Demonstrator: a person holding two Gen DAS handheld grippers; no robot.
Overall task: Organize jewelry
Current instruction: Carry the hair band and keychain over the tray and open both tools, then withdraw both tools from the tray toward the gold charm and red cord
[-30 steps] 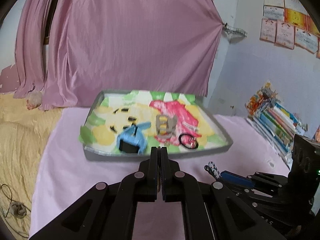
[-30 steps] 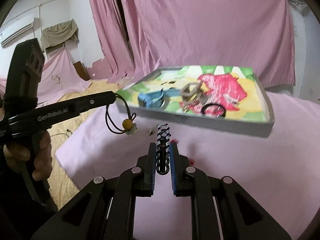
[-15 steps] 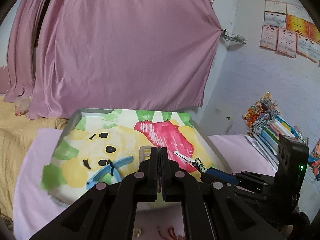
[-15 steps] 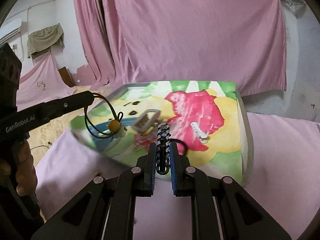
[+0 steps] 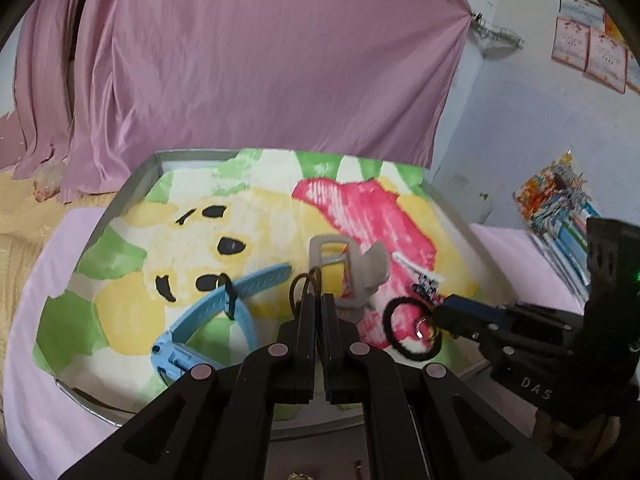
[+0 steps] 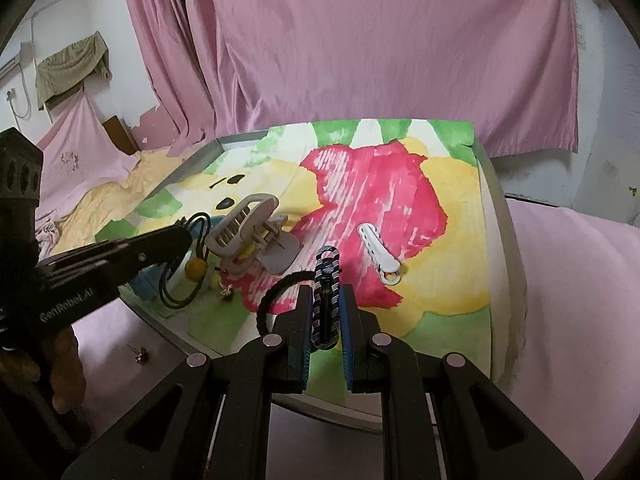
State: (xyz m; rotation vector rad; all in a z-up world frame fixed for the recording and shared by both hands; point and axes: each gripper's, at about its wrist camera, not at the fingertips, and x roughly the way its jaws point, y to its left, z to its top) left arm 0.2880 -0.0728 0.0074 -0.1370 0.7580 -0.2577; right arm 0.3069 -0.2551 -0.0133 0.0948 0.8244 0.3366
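Observation:
A grey tray (image 5: 132, 184) lined with a bright cartoon cloth holds a blue watch strap (image 5: 224, 312), a beige claw clip (image 5: 352, 272), a white snap clip (image 6: 378, 254) and a black hair ring (image 5: 404, 334). My left gripper (image 5: 317, 304) is shut on a dark elastic cord with a yellow bead (image 6: 195, 269), held over the tray's near side. My right gripper (image 6: 327, 300) is shut on a black-and-white patterned hair clip (image 6: 326, 280), over the tray near the black ring (image 6: 276, 292).
The tray (image 6: 500, 216) sits on a pink-covered surface. A small earring (image 6: 140, 354) lies on the pink cloth in front of the tray. A stack of books (image 5: 560, 216) stands at the right. Pink curtains hang behind.
Both grippers have moved forward from in front of the tray to over it, still holding the beaded cord and the patterned clip.

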